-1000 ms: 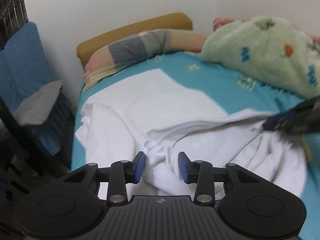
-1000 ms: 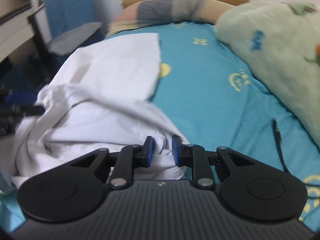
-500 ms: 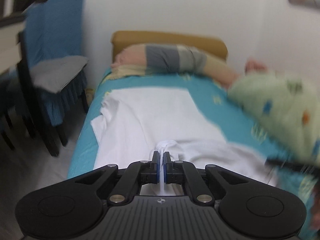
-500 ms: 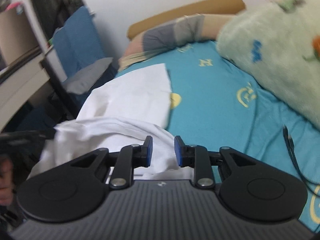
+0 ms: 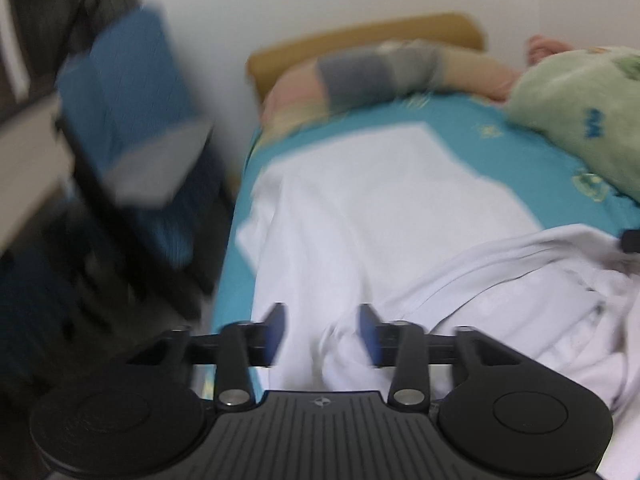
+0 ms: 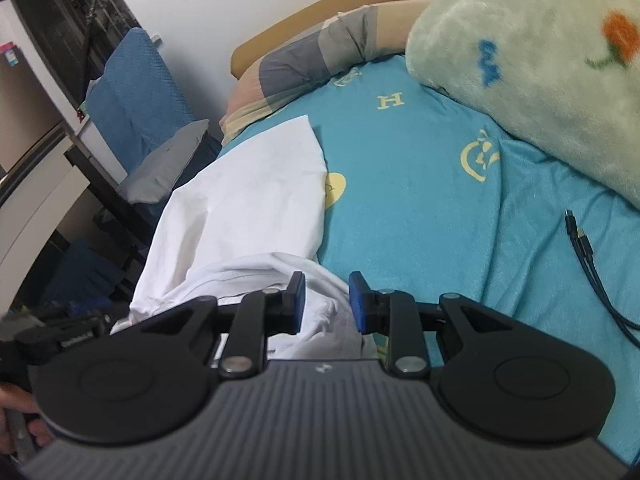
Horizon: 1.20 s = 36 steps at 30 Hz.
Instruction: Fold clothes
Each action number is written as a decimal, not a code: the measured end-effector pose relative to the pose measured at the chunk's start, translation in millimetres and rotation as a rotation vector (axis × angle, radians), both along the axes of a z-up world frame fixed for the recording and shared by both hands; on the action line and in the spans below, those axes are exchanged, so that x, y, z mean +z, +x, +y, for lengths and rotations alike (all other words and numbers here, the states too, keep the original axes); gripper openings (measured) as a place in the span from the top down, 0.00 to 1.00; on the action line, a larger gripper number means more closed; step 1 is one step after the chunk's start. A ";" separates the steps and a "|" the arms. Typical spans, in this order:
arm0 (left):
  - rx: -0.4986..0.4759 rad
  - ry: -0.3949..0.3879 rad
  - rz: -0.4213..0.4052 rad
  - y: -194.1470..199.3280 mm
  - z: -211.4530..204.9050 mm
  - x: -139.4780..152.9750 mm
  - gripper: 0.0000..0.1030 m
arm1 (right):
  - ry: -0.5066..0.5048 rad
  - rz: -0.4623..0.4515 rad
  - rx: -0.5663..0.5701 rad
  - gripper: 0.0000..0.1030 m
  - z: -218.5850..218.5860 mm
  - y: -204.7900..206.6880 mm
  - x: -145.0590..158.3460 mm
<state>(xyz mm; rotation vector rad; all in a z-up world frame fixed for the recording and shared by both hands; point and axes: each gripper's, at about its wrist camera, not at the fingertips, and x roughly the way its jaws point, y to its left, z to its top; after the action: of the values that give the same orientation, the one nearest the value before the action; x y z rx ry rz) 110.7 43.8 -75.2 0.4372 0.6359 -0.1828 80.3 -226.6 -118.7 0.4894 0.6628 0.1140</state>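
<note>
A white garment [image 5: 380, 216] lies on the teal bed sheet [image 5: 500, 148], flat toward the pillows and bunched at the near end. My left gripper [image 5: 322, 334] is open over the bunched near edge, with cloth lying between its blue pads [image 5: 276, 332] but not pinched. In the right wrist view the same garment [image 6: 248, 200] lies at the left. My right gripper [image 6: 325, 300] is open over its near right edge, gripping nothing. The left gripper [image 6: 52, 332] shows at the far left of that view.
A green fleece blanket [image 6: 532, 64] is heaped at the right. A striped pillow [image 6: 316, 60] and tan headboard [image 5: 360, 44] are at the far end. A black cable [image 6: 588, 256] lies on the sheet at right. A blue-covered chair [image 5: 132, 120] stands left of the bed.
My left gripper was open, shut on the garment half a second ago, and is open again now, having let the cloth go. My right gripper stayed open and tilted slightly.
</note>
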 end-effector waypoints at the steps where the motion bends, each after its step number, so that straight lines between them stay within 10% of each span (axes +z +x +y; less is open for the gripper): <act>1: -0.048 0.031 -0.019 -5.7 -9.7 -0.9 0.40 | -0.007 -0.007 0.005 0.73 1.6 -0.1 1.4; 9: -0.185 0.394 -0.021 -3.9 -62.0 -64.2 0.43 | -0.054 -0.046 0.053 0.73 12.1 4.3 0.8; 12: -0.193 0.422 -0.031 0.7 -58.2 -69.0 0.81 | -0.055 -0.041 0.063 0.73 13.1 6.9 -3.2; 24: -0.315 -0.158 -0.123 -74.2 -23.4 70.3 0.89 | -0.106 -0.225 0.115 0.62 23.3 -8.2 19.0; 27: -0.321 -0.237 -0.120 -91.0 -17.9 80.7 0.89 | -0.147 -0.324 0.146 0.29 34.0 -27.2 35.0; 36: -0.320 -0.457 -0.118 -96.4 3.0 100.4 0.89 | -0.455 -0.518 0.227 0.30 99.7 -61.7 63.4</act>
<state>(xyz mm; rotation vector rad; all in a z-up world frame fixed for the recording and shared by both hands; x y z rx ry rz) 14.3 46.8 25.3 0.1032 0.3876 -0.5897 18.6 -126.9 -55.3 -0.0622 0.2174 0.2855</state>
